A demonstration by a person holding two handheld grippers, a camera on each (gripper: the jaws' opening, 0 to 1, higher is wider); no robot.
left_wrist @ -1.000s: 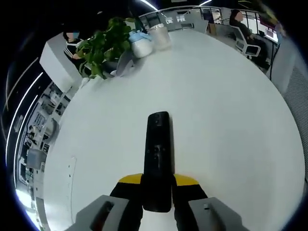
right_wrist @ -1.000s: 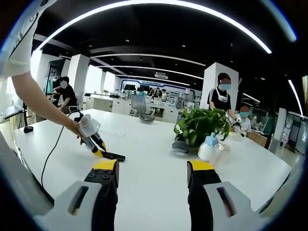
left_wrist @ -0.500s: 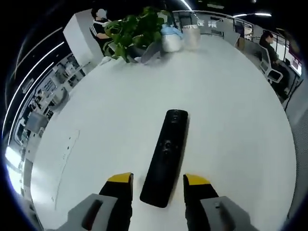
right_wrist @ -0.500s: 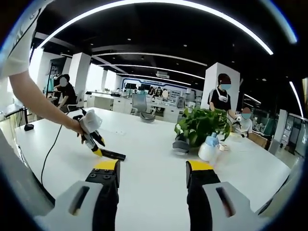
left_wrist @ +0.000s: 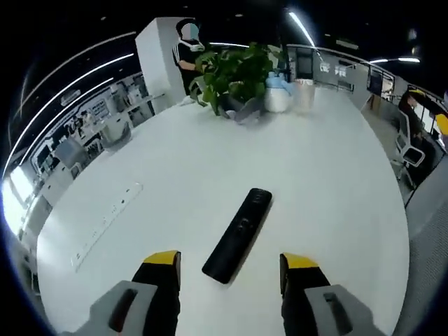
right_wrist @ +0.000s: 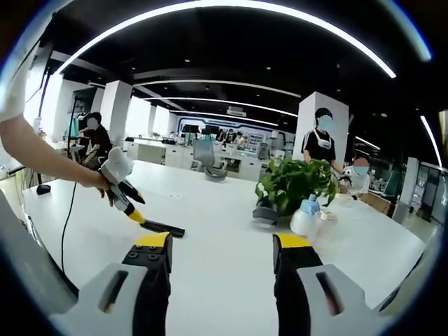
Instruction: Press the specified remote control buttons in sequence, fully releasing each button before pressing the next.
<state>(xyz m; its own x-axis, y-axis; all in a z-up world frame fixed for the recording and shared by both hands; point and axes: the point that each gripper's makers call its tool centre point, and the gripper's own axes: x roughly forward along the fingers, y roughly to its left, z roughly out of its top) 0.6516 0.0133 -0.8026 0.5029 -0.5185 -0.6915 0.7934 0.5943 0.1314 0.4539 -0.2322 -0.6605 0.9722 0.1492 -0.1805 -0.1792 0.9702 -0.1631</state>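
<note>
An open office with white pillars [right_wrist: 112,108], curved ceiling light strips [right_wrist: 231,8], and distant desks.

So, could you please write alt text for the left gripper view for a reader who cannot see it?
A slim black remote control lies flat on a white table, ahead of the open left gripper and apart from its yellow-tipped jaws. A leafy green potted plant and a white spray bottle stand at the far edge.

Long curved white ceiling light strips [right_wrist: 231,10] are brightening both sharp views, glaring softly off the glossy white table [left_wrist: 329,175]; fisheye distortion is bending everything near the edges.
</note>
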